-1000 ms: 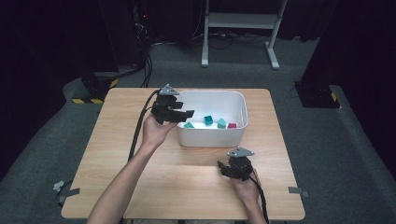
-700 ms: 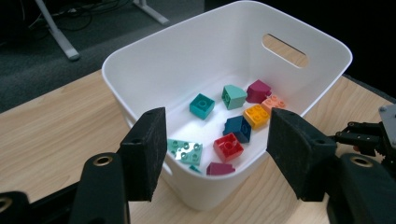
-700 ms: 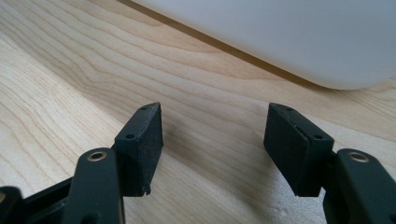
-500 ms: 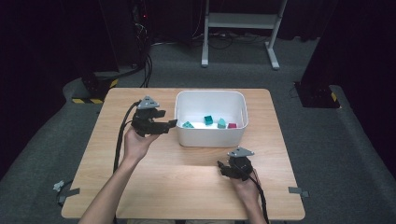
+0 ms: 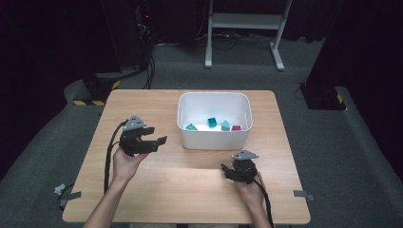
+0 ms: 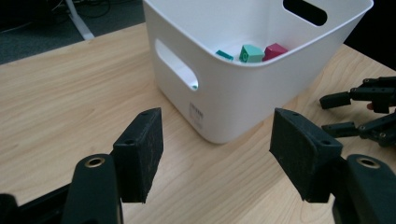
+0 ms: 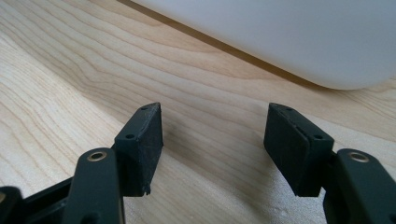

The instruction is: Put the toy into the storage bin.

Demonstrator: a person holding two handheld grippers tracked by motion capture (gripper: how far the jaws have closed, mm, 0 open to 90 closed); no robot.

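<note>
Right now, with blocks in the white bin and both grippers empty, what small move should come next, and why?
Probably set the left gripper down on the table, as the right gripper already rests. Its jaws have just been opening with nothing between them, the blocks all lie inside the white bin, and no loose piece shows on the wood, so the sorting looks done.

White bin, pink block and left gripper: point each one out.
White bin (image 5: 213,140), high view, near outer wall.
Pink block (image 6: 275,50), left gripper view, top face.
Left gripper (image 5: 154,135), high view, midway between its open jaws.
</note>
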